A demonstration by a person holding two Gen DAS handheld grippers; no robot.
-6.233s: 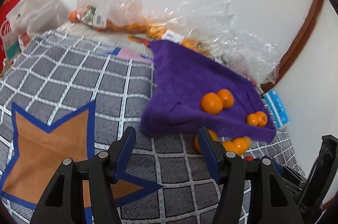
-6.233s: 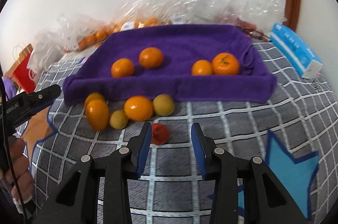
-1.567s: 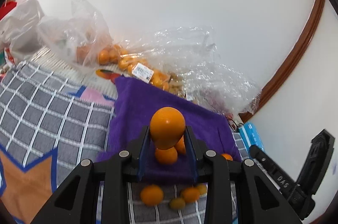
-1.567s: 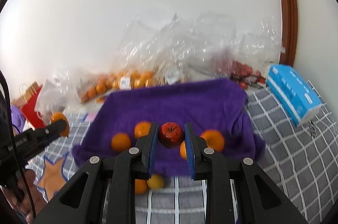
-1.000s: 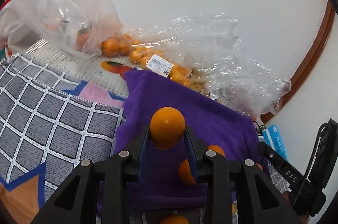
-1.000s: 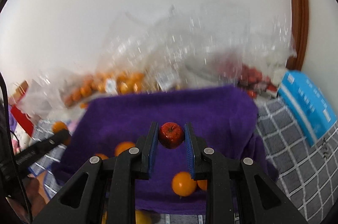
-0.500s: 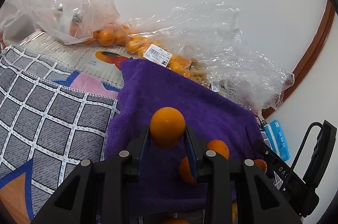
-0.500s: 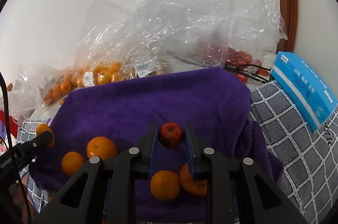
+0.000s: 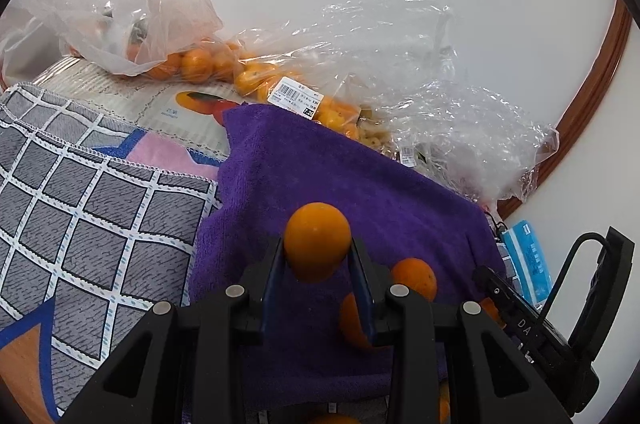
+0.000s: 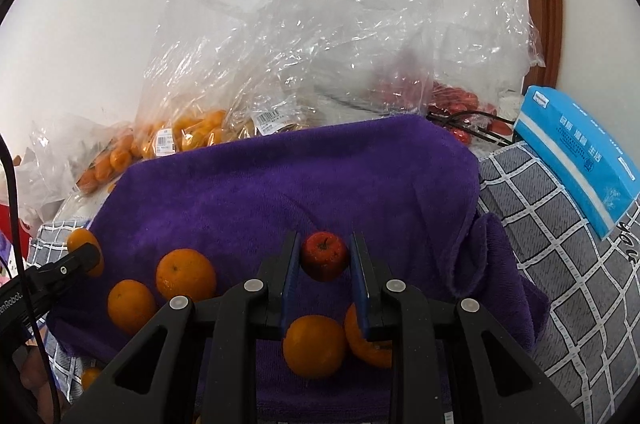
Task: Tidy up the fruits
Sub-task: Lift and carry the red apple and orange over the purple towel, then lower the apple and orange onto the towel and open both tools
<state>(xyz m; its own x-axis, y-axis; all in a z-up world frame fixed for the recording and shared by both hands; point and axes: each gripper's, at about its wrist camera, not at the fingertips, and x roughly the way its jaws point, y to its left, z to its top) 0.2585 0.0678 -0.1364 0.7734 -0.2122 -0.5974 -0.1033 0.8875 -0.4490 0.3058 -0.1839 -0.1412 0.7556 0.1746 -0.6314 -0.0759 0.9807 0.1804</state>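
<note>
Four loose oranges (image 10: 185,275) sit near the purple towel's (image 10: 304,179) front edge while the left gripper (image 9: 317,256) clamps a fifth orange (image 9: 317,241) and the right gripper (image 10: 325,258) pinches one small red fruit (image 10: 324,255).

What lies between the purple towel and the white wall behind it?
Clear plastic bags of small oranges, heaped behind the purple towel against the wall; both wrist views show them.

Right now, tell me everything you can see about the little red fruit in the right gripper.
The red fruit is small, round and glossy, deep red with a short dark stem in a dimple facing the camera. The right gripper pinches it between its blue-padded fingers, one on each side. It is over the purple towel; whether it touches the cloth cannot be told.
</note>
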